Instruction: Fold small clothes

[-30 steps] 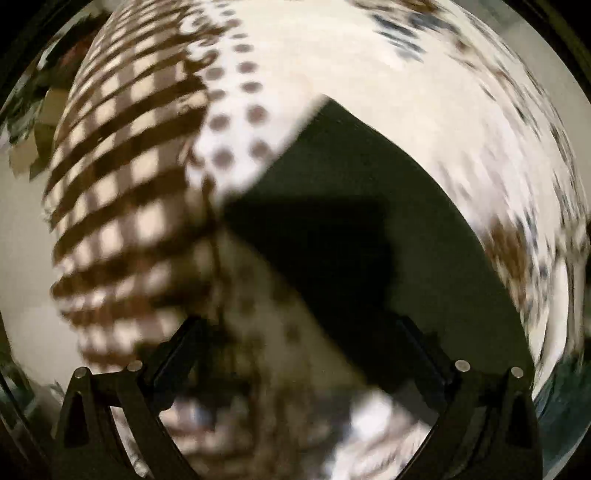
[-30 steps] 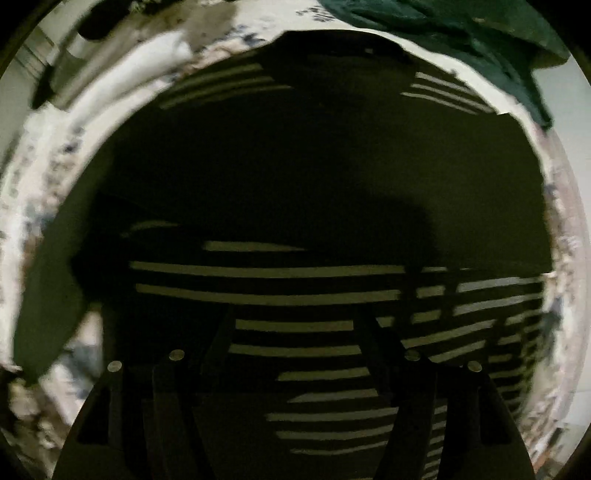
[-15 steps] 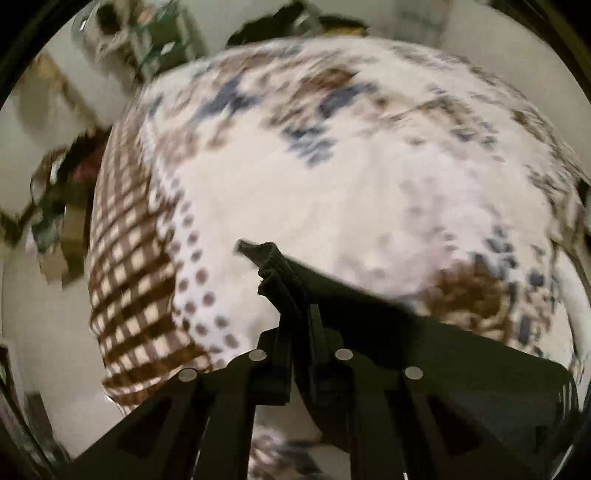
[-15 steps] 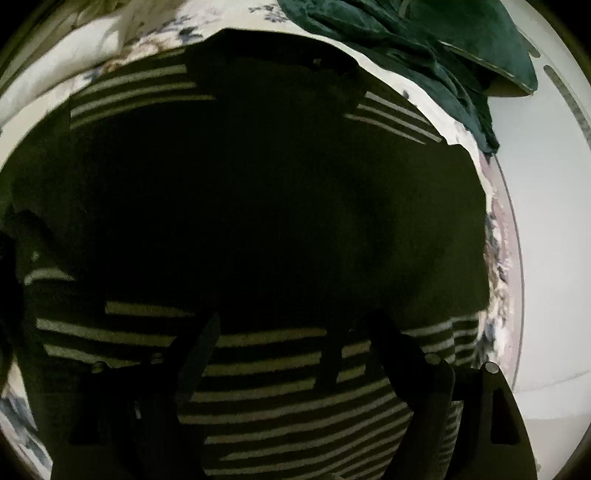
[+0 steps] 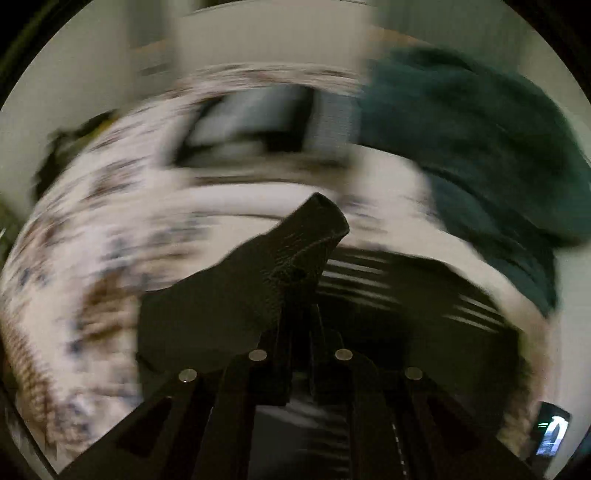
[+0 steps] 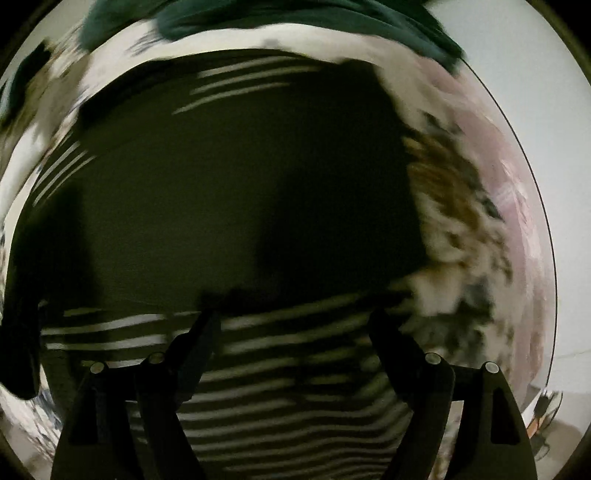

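A dark sweater with white stripes (image 6: 229, 192) lies spread on a patterned bed cover (image 6: 454, 221). My left gripper (image 5: 301, 314) is shut on a fold of the dark sweater (image 5: 295, 251), and the pinched cloth stands up between the fingers above the bed. In the right wrist view my right gripper (image 6: 291, 317) points straight down over the striped lower part of the sweater. Its jaws are wide apart with nothing pressed between them. Both views are blurred by motion.
A dark green garment (image 5: 480, 155) lies heaped at the far right of the bed, also along the top of the right wrist view as green cloth (image 6: 295, 18). A dark flat object (image 5: 251, 125) lies at the far side. Pale floor (image 6: 554, 129) runs beside the bed.
My left gripper went from open to shut on the sweater's edge and lifted it, swinging toward the green garment. My right gripper slid sideways over the sweater toward the bed's right side.
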`<state>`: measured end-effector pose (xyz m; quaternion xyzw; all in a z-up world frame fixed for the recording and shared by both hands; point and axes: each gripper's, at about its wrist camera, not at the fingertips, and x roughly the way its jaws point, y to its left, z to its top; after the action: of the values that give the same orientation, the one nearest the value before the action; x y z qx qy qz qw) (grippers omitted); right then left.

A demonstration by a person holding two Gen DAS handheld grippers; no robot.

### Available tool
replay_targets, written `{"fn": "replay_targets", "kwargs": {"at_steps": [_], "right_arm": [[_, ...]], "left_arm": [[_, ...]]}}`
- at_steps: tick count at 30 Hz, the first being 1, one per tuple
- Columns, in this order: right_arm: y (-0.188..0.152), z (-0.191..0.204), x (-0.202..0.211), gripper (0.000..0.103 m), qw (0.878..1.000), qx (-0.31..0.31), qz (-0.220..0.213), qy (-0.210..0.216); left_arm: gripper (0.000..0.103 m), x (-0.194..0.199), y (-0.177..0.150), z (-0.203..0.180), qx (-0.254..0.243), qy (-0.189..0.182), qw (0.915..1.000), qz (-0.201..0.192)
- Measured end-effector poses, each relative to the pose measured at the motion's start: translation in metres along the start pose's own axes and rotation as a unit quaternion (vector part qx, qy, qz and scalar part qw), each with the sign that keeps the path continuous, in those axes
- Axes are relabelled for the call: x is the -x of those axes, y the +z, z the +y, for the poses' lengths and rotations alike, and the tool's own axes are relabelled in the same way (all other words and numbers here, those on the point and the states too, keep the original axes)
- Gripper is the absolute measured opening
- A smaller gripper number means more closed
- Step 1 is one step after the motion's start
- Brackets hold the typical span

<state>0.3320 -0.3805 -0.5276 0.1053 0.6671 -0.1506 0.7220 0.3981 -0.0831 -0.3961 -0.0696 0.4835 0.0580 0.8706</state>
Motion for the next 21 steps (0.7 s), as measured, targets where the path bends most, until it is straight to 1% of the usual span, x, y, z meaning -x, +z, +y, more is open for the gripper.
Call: {"fn": "replay_targets", "kwargs": {"at_steps": [1, 2, 3, 5, 6, 7, 8, 10, 11, 12, 13, 14, 15, 16, 17, 18, 19, 20, 21], "right_arm": [[0.002, -0.014, -0.001, 0.084, 1.0, -0.007, 0.003, 0.002], [0.004, -0.033, -0.002, 0.084, 1.0, -0.009, 0.006, -0.006], [0.005, -0.046, -0.002, 0.084, 1.0, -0.007, 0.003, -0.014], [0.004, -0.068, -0.002, 0.084, 1.0, 0.001, 0.0, -0.026], [0.003, -0.078, -0.003, 0.084, 1.0, 0.003, 0.001, -0.027], [0.002, -0.087, -0.004, 0.084, 1.0, 0.003, 0.002, -0.025], [0.0, -0.1, -0.006, 0.084, 1.0, 0.001, 0.007, -0.017], [0.003, -0.117, -0.01, 0.084, 1.0, -0.003, 0.015, -0.001], [0.003, -0.127, -0.01, 0.084, 1.0, -0.007, 0.019, 0.01], [0.004, -0.134, -0.009, 0.084, 1.0, -0.009, 0.019, 0.021], [0.005, -0.138, -0.007, 0.084, 0.999, -0.013, 0.018, 0.036], [0.008, -0.145, -0.002, 0.084, 0.998, -0.022, 0.013, 0.059], [0.01, -0.146, 0.003, 0.084, 0.997, -0.028, 0.008, 0.074], [0.013, -0.15, 0.008, 0.084, 0.995, -0.033, 0.002, 0.093], [0.019, -0.152, 0.014, 0.084, 0.993, -0.039, -0.004, 0.114], [0.026, -0.155, 0.021, 0.084, 0.989, -0.046, -0.012, 0.14], [0.032, -0.154, 0.026, 0.084, 0.986, -0.053, -0.018, 0.159], [0.041, -0.154, 0.03, 0.084, 0.981, -0.06, -0.024, 0.185], [0.049, -0.151, 0.032, 0.084, 0.978, -0.063, -0.025, 0.199]], "left_arm": [[0.004, -0.003, -0.003, -0.038, -0.021, -0.021, 0.9996, 0.001], [0.004, -0.009, -0.01, -0.081, -0.048, -0.04, 0.998, 0.006], [0.004, -0.013, -0.016, -0.112, -0.066, -0.054, 0.9963, 0.013], [0.005, -0.025, -0.031, -0.165, -0.097, -0.077, 0.9918, 0.033], [0.005, -0.03, -0.036, -0.184, -0.113, -0.085, 0.989, 0.043], [0.005, -0.034, -0.043, -0.203, -0.128, -0.094, 0.9859, 0.053], [0.009, -0.035, -0.048, -0.213, -0.134, -0.102, 0.9841, 0.058], [0.009, -0.035, -0.056, -0.226, -0.146, -0.12, 0.9801, 0.061], [0.014, -0.031, -0.059, -0.229, -0.155, -0.127, 0.9779, 0.06], [0.023, -0.028, -0.057, -0.233, -0.161, -0.132, 0.9762, 0.06], [0.051, -0.027, -0.055, -0.232, -0.166, -0.138, 0.9745, 0.061], [0.084, -0.025, -0.049, -0.22, -0.165, -0.141, 0.9743, 0.061], [0.093, -0.023, -0.044, -0.207, -0.156, -0.138, 0.9761, 0.061], [0.094, -0.023, -0.038, -0.19, -0.141, -0.132, 0.9794, 0.057], [0.094, -0.019, -0.031, -0.162, -0.119, -0.114, 0.9854, 0.044], [0.094, -0.015, -0.025, -0.131, -0.099, -0.083, 0.9913, 0.026], [0.094, -0.014, -0.022, -0.112, -0.088, -0.06, 0.9942, 0.016], [0.094, -0.013, -0.018, -0.08, -0.069, -0.017, 0.9975, 0.006], [0.094, -0.014, -0.015, -0.048, -0.048, 0.025, 0.9986, 0.002]]}}
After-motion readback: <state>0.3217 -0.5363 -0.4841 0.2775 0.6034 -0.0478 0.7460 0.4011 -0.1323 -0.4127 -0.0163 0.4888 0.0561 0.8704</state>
